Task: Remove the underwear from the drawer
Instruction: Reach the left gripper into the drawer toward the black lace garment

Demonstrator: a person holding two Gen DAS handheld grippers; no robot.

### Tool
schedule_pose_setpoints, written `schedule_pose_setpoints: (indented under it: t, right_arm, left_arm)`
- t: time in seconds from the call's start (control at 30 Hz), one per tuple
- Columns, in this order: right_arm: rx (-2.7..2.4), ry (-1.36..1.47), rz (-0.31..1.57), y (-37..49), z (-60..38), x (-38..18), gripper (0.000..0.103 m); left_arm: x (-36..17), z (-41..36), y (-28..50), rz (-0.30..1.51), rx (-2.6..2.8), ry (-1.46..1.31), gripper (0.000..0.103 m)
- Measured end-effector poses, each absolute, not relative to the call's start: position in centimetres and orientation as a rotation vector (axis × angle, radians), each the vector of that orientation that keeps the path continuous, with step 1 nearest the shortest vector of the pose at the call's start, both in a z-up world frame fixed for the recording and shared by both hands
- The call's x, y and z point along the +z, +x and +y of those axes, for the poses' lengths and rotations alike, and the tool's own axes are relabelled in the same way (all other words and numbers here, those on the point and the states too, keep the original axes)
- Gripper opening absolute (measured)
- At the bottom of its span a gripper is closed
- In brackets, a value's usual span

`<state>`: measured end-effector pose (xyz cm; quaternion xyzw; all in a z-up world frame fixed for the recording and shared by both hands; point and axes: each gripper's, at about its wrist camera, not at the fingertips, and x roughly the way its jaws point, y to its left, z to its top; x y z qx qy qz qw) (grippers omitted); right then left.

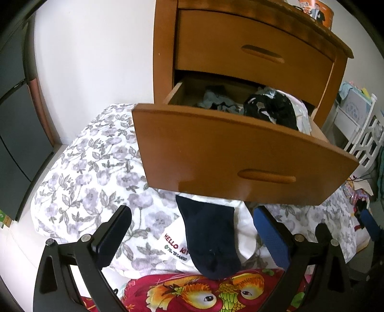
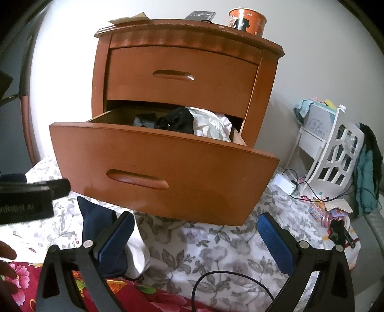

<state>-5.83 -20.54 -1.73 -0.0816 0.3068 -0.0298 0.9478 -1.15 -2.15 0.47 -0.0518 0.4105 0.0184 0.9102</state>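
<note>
Your nightstand stands against the wall, its lower drawer pulled out over the bed. Inside the drawer, clothes are heaped toward the right end; the left end is bare. A can sits on the nightstand's top near its right edge. On the bed, below the drawer's front, a sock lies on a folded cloth. A rack stands right of the nightstand.
</note>
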Motion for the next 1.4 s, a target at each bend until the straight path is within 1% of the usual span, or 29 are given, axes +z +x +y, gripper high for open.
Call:
schedule_pose_setpoints:
  t: [0.37,0.67,1.03,1.27,1.4]
  right_arm:
    - [-0.062,-0.151,0.653,-5.2,-20.8,-1.9,0.103]
    - [-0.081,-0.086,0.666,-4.2,-22.1,-1.0,0.103]
    - [-0.118,-0.032,0.735,-0.6,-24.1,2.0,0.103]
    - [-0.131,0.002,0.755,0.8,-25.3,2.8,0.103]
    - [-0.139,0.003,0.771,1.1,-25.4,2.2,0.103]
  left_arm:
    - [3.7,-1.5,0.5,0.776,0.007,-0.119,0.101]
    - [7.0,-2.5,4.1,0.718,-0.087,-0.132,0.101]
    - [7.5,-5.1,9.6,0.870,-0.148,-0.124,0.101]
    - [6.8,-6.4,12.9,0.948,-0.172,-0.161,0.101]
    - [6.1,-7.7,14.9,0.990,-0.211,-0.168,0.101]
